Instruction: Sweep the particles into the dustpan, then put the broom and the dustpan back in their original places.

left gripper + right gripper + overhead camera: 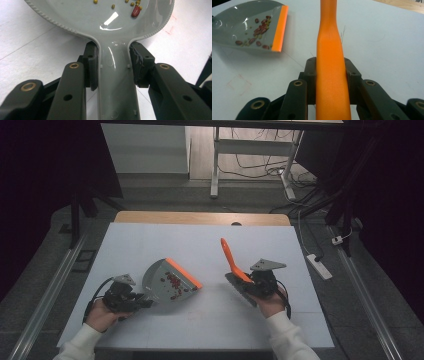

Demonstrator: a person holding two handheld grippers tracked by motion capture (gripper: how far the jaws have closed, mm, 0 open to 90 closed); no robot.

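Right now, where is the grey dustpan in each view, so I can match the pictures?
High view: dustpan lies left of centre, held by the left gripper.
Left gripper view: its handle runs up between the jaws, pan at the top.
Right gripper view: top left.
Shared landmark: the red beans inside it.

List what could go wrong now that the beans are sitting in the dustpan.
1. The grey plastic dustpan holds red and small green beans close to its orange lip; tipped lip-down, they would likely roll back onto the white table.
2. The left gripper clamps only the narrow handle, so the pan may twist.
3. The orange brush in the right gripper could knock the pan.
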